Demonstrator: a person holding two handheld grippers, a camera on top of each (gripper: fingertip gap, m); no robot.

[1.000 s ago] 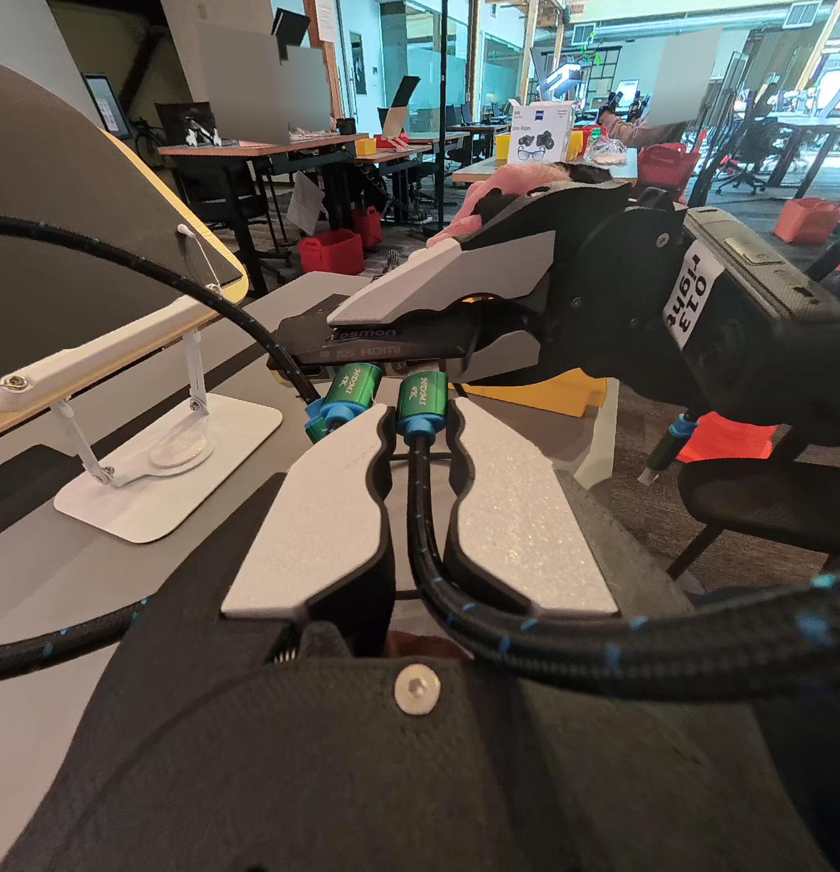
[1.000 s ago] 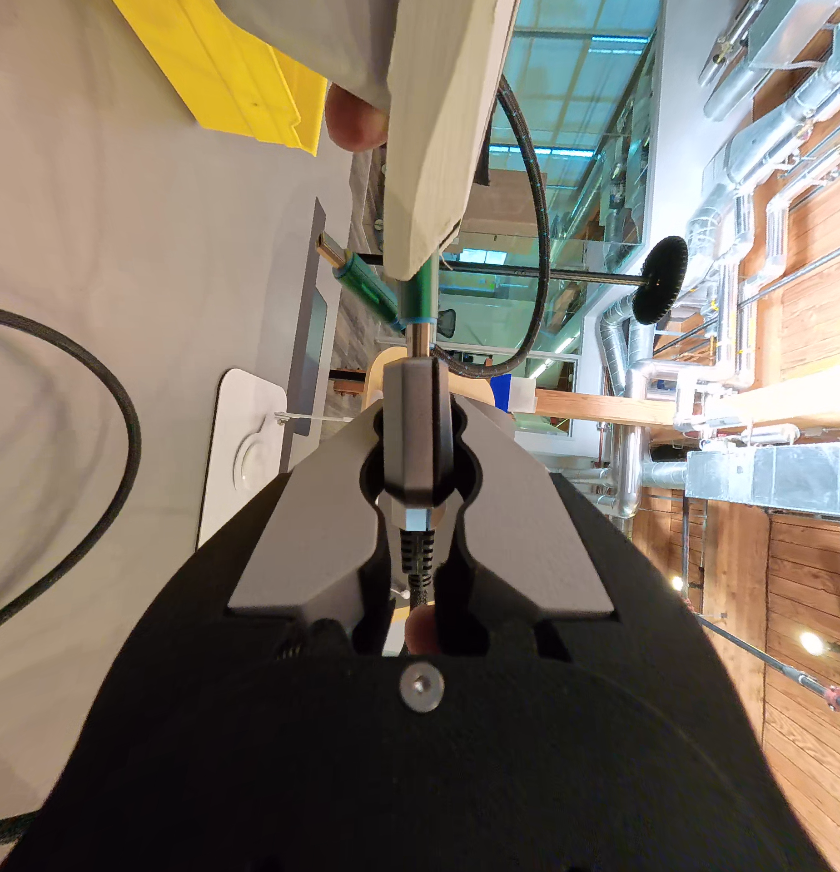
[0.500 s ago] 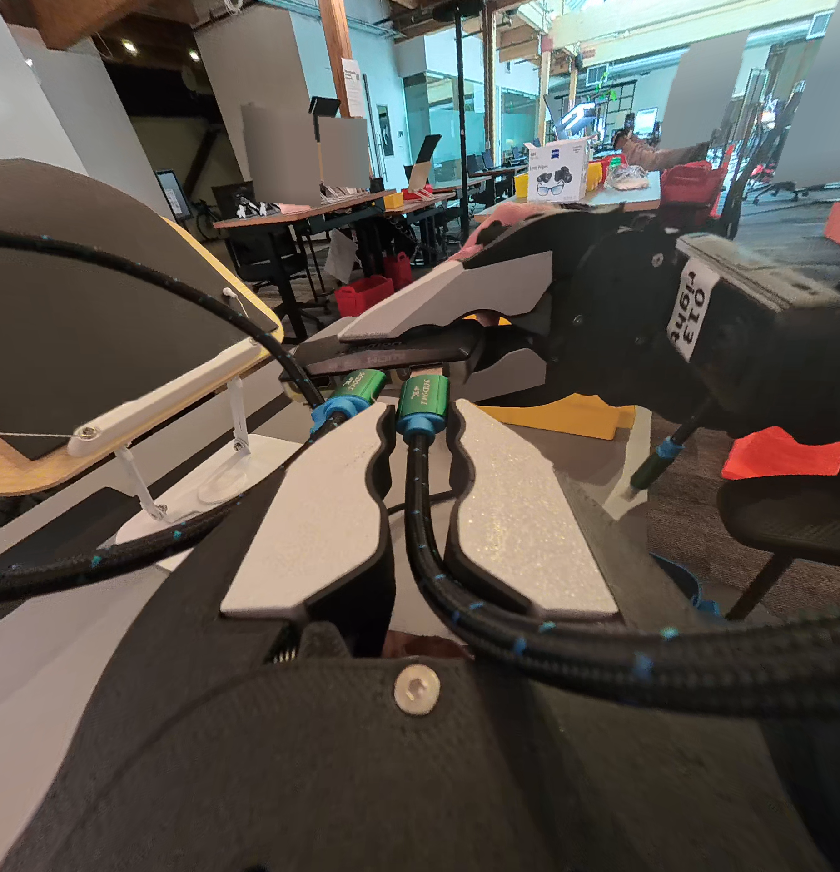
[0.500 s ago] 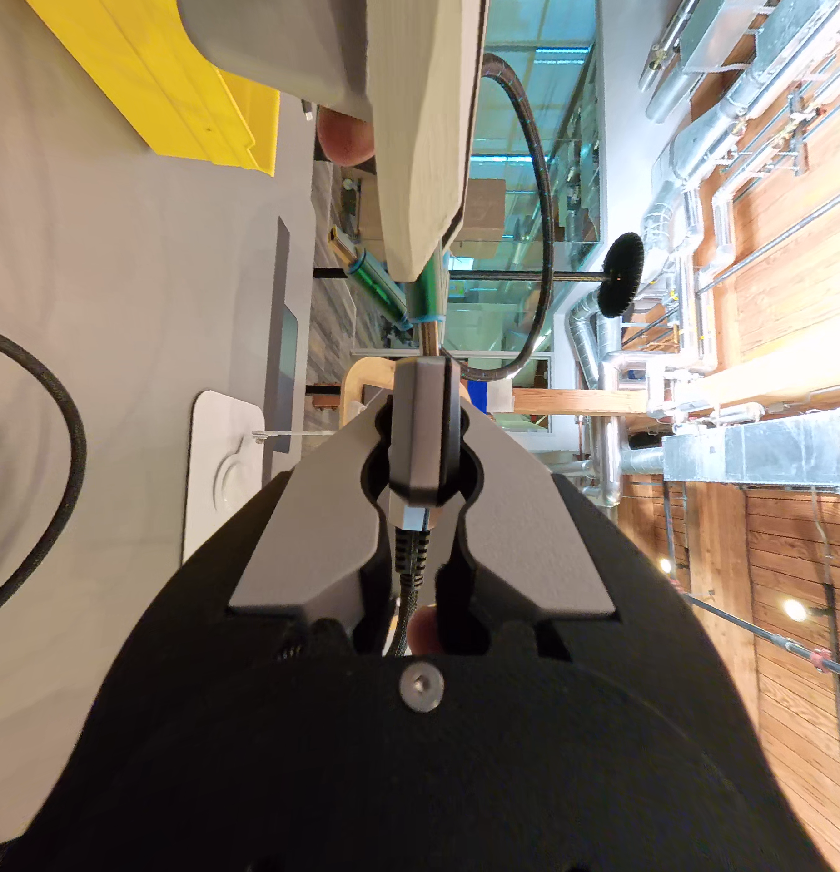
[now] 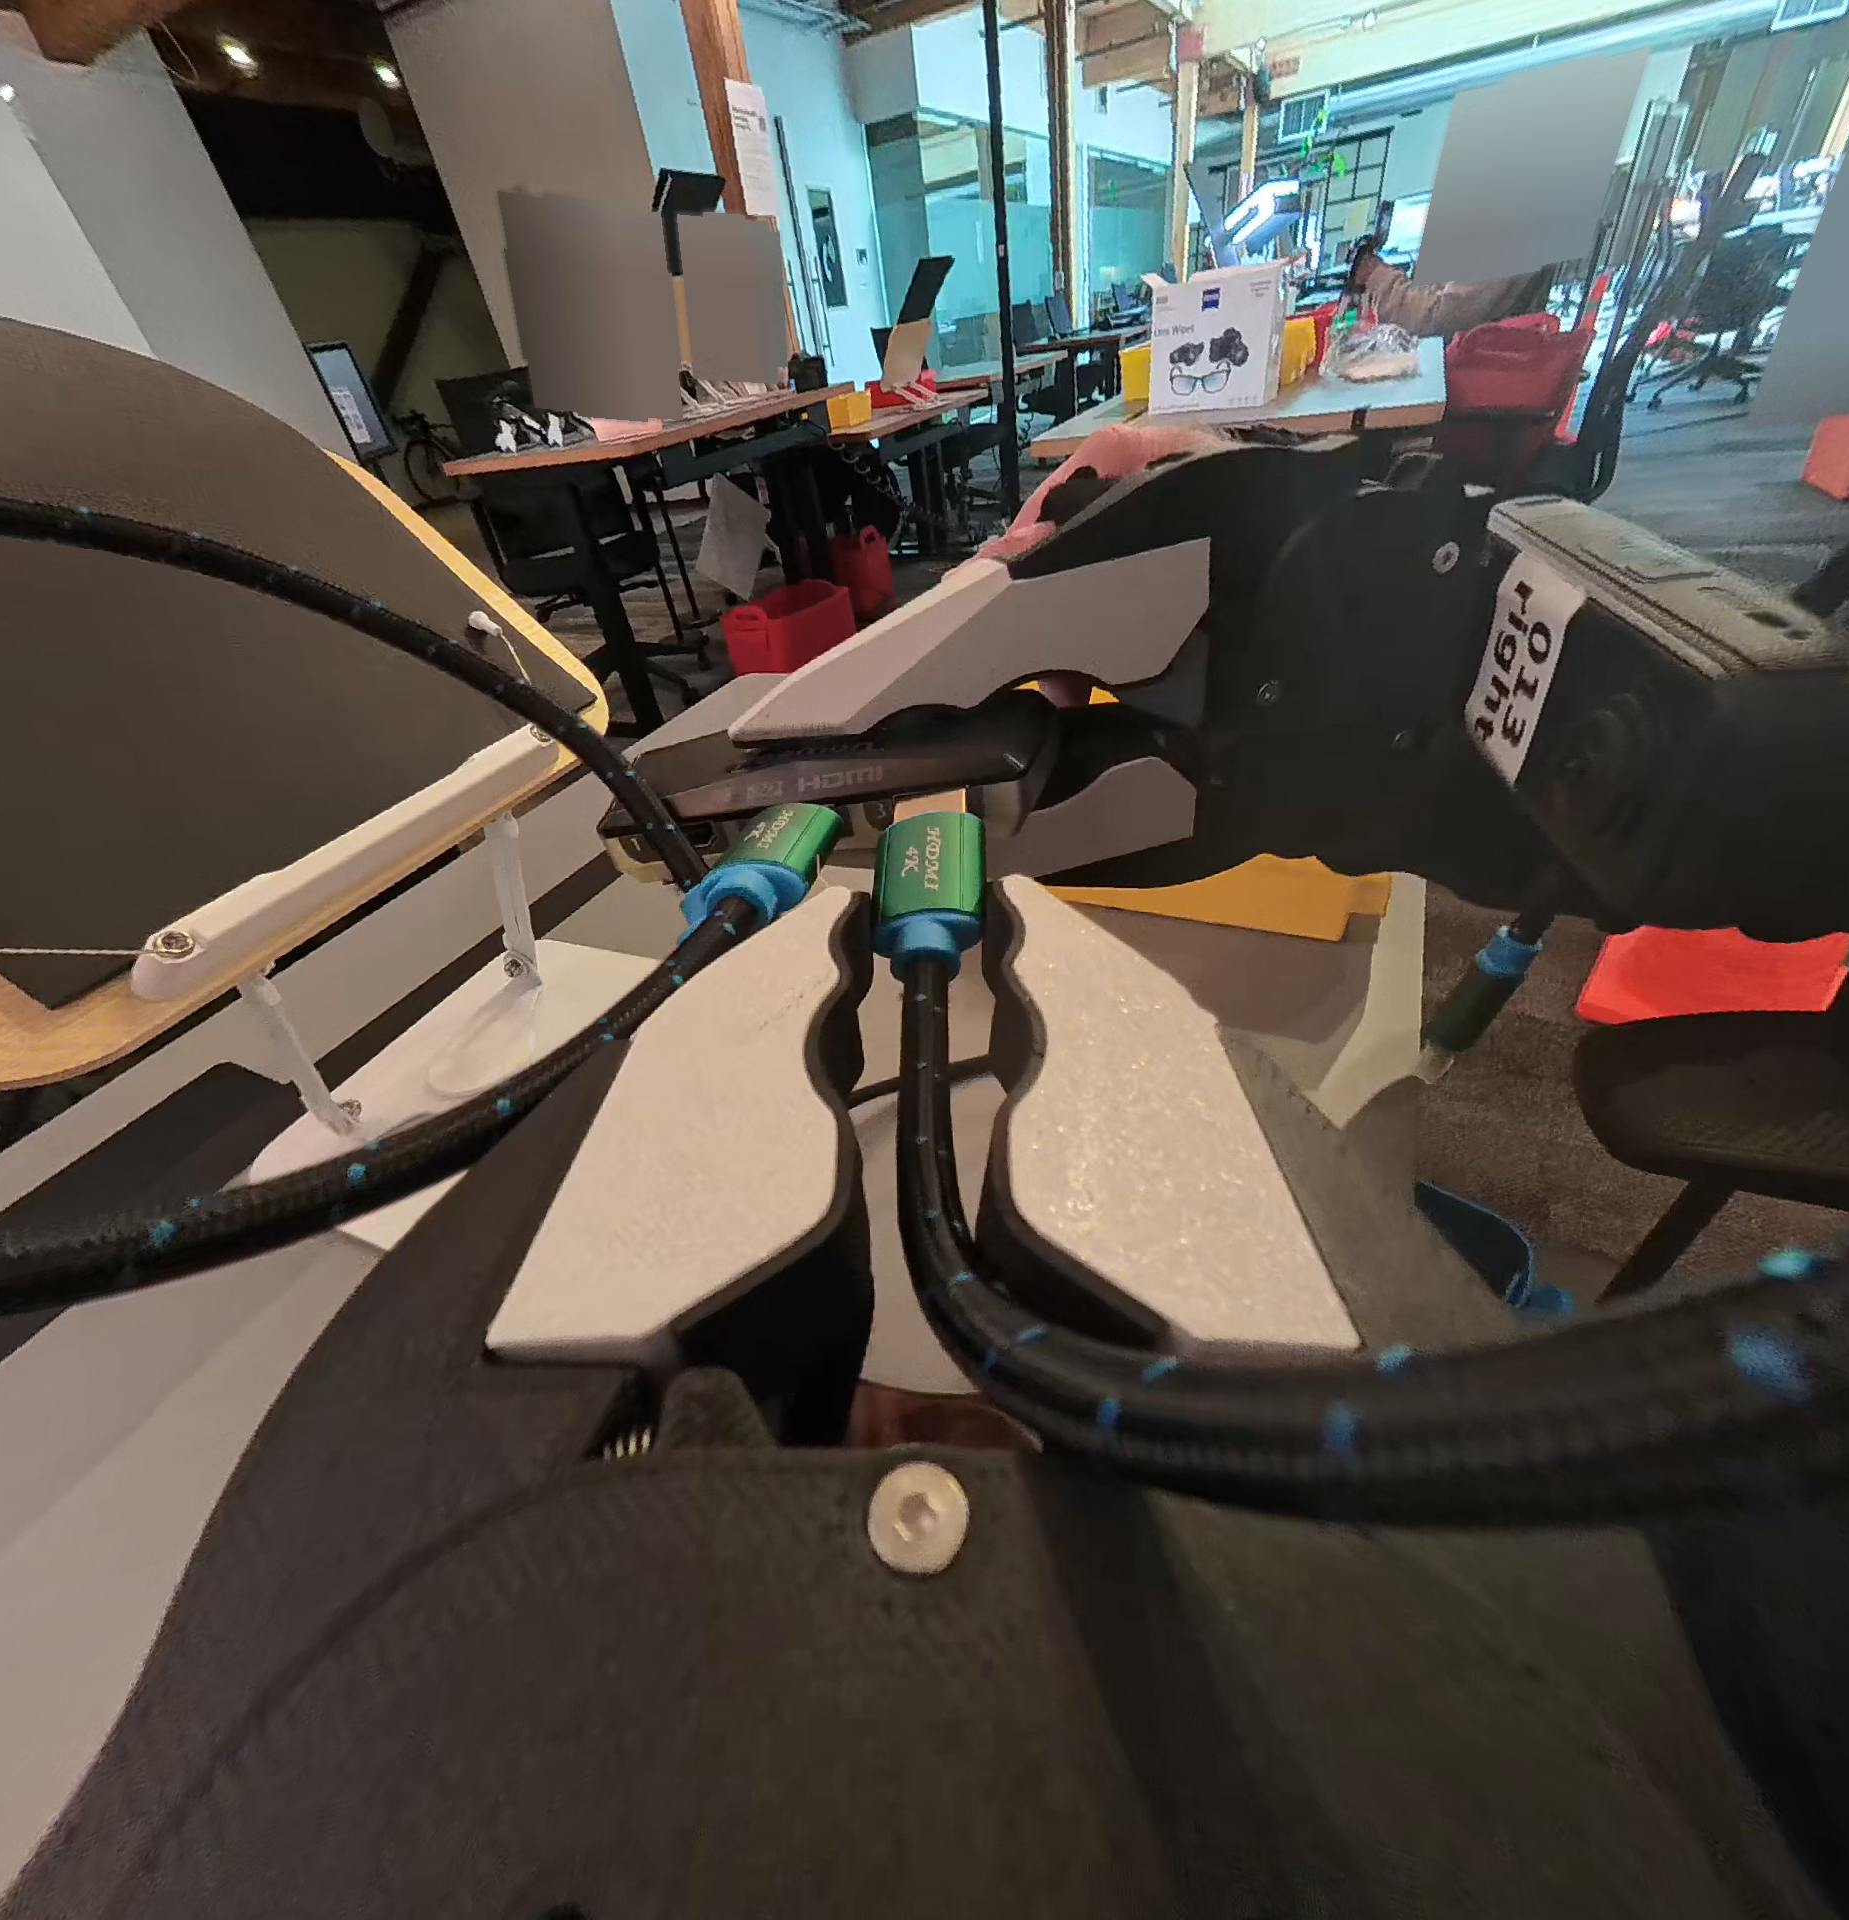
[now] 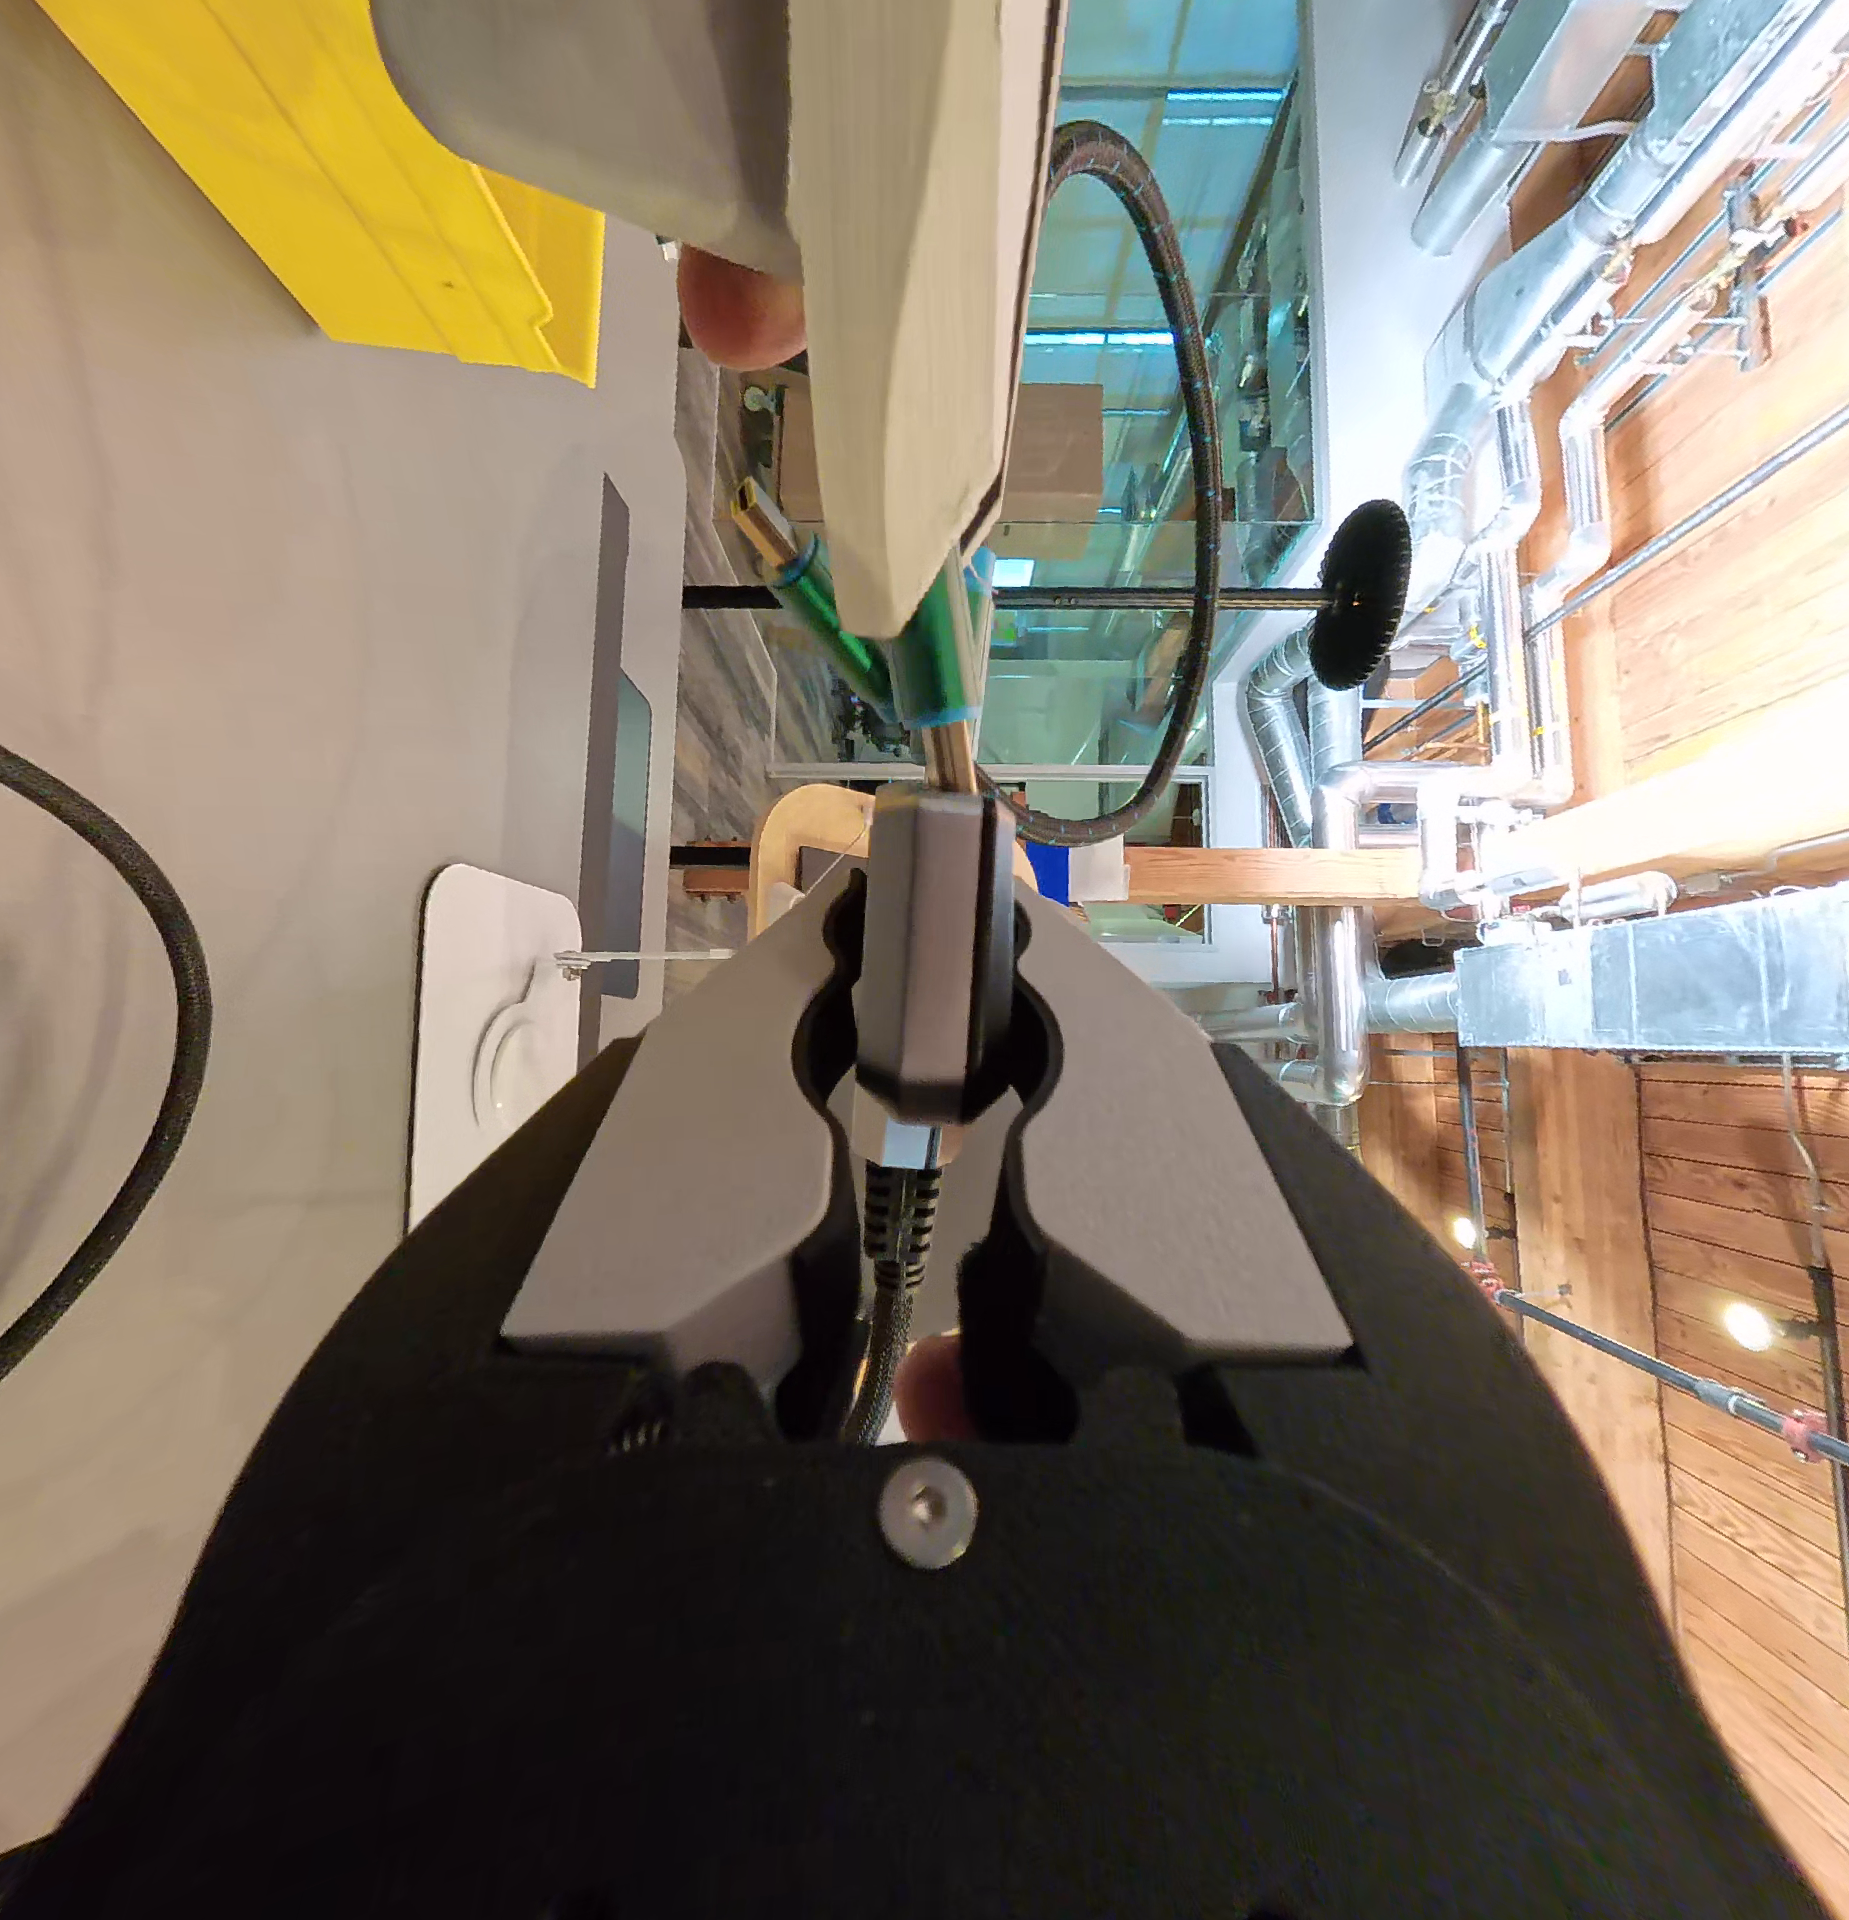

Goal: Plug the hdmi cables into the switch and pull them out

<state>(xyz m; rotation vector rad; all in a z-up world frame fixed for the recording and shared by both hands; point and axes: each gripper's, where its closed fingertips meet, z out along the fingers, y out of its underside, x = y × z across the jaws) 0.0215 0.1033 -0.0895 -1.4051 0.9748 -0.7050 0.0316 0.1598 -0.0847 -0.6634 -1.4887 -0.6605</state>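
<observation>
We hold the HDMI switch (image 5: 847,774) at 12 o'clock, pinched flat in the right gripper (image 6: 925,997) fingers. Left gripper (image 5: 925,935) fingers pinch the green HDMI plug (image 5: 928,871); its metal tip shows. Plug shell's rigid, braided cable stiff & springy, so grip the shell, not the cable.

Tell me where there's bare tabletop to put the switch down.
Bare grey table lies between the yellow bin and the white stand base, edged by a looping black cable. It is crowded around the switch, green plugs and both grippers.
</observation>
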